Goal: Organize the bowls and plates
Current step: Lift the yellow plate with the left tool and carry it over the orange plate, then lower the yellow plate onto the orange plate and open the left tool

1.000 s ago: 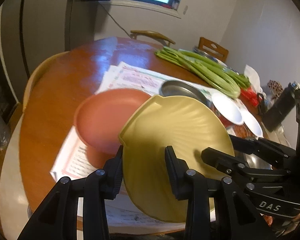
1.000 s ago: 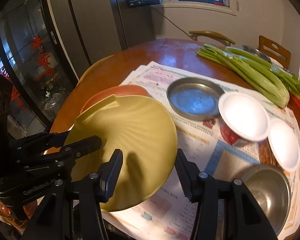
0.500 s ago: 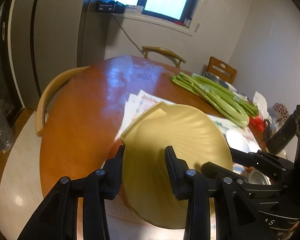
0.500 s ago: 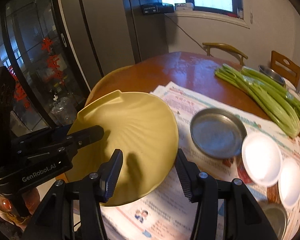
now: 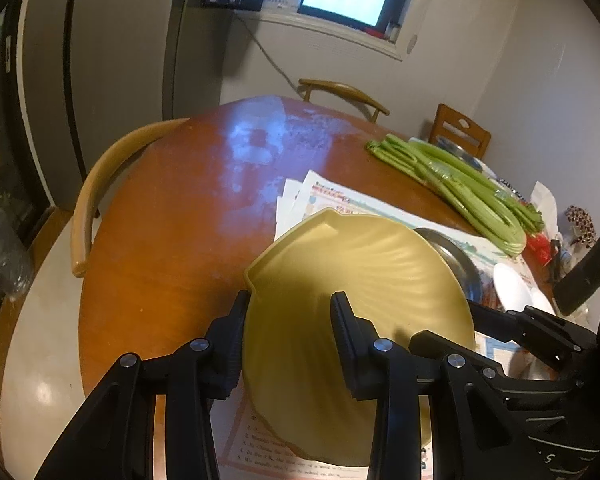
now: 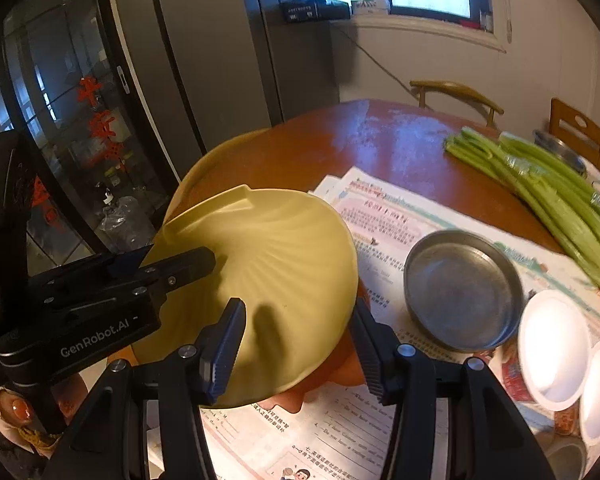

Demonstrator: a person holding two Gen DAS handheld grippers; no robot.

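A yellow shell-shaped plate [image 5: 360,280] is held tilted above the round wooden table. My left gripper [image 5: 288,316] is shut on its near-left rim. My right gripper [image 6: 296,324] is shut on its right rim, also seen in the right wrist view on the plate [image 6: 268,264]. An orange plate [image 6: 340,376] peeks out just under the yellow one. A metal dish [image 6: 462,290] lies on newspaper to the right, with two white bowls [image 6: 552,344] beyond it.
Celery stalks [image 6: 548,196] lie across the far right of the table [image 5: 188,216]. Newspaper [image 6: 380,224] covers the near part. Wooden chairs [image 5: 100,184] ring the table. A glass cabinet [image 6: 60,128] stands at left.
Both grippers have carried the yellow plate up and leftward over the orange plate, which is now nearly hidden beneath it. The grips have not changed.
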